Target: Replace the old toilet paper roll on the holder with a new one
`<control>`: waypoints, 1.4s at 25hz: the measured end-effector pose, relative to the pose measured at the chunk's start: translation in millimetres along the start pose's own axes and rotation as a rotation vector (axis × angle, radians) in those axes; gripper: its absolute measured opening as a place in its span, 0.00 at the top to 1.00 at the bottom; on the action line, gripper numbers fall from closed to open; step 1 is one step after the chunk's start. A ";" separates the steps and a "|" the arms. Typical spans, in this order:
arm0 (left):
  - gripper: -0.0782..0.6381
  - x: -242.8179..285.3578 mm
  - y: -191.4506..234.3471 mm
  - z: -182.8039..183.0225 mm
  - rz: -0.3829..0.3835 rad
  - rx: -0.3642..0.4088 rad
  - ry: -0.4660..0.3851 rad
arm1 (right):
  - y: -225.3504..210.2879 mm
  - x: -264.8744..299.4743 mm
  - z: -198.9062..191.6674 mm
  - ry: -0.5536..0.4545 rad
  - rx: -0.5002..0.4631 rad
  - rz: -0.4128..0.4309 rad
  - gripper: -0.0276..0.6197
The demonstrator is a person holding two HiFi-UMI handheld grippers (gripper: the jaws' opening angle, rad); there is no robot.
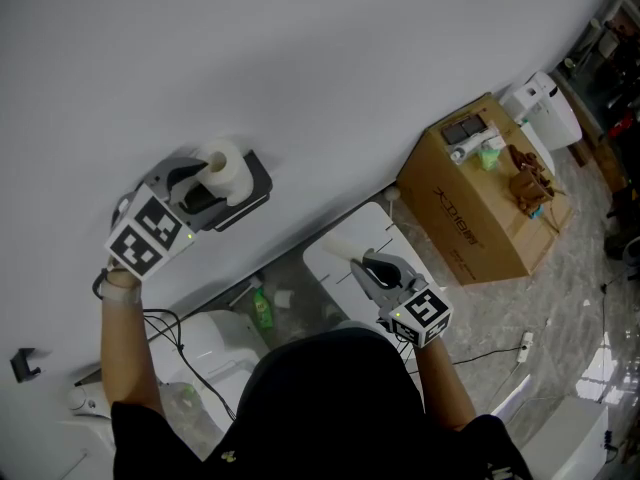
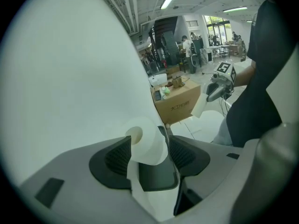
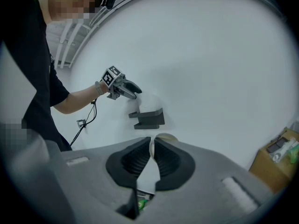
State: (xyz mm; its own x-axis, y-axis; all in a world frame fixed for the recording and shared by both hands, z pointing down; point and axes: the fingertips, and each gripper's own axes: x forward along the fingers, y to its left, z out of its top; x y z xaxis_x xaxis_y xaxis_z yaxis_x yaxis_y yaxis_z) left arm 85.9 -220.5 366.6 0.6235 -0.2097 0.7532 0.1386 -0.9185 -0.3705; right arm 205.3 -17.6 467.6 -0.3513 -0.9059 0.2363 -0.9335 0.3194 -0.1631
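- We count two tools: the left tool [image 1: 213,183] and the right tool [image 1: 360,266].
- Each tool carries one marker cube, so we count two: the left cube [image 1: 150,233] and the right cube [image 1: 425,313].
- We see one roll of toilet paper [image 1: 225,166], full and white.
- We find one holder [image 1: 255,186], dark, on the wall [image 1: 350,58].
- We count one strip of white paper [image 2: 201,107].
- We see one cardboard box [image 1: 480,213]. The small things on top of it are too small for us to count.
- We spot one green bottle [image 1: 261,310].
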 end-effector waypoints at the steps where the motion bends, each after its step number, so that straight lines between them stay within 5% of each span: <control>1: 0.53 -2.3 1.8 2.0 0.017 -0.004 -0.020 | 0.1 0.2 0.3 -0.002 0.000 0.000 0.92; 10: 0.58 -47.3 2.1 18.2 0.171 -0.114 -0.269 | 7.5 8.9 10.3 -0.011 -0.001 0.033 0.92; 18: 0.82 -116.8 -12.7 -14.1 0.425 -0.335 -0.485 | 39.4 45.4 26.1 -0.018 -0.037 0.116 0.92; 26: 0.87 -151.1 -57.1 -89.9 0.552 -0.640 -0.583 | 86.2 86.4 48.1 -0.027 -0.083 0.254 0.92; 35: 0.87 -152.2 -125.9 -152.3 0.673 -0.887 -0.570 | 136.0 118.5 68.5 -0.040 -0.127 0.393 0.92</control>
State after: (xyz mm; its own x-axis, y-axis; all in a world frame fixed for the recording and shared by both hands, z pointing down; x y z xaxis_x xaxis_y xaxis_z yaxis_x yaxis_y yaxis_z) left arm -143.6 -124.0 381.4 0.6444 -0.7532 0.1322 -0.7641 -0.6413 0.0703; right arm 41.7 -100.5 407.9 -0.6824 -0.7171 0.1421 -0.7309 0.6729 -0.1138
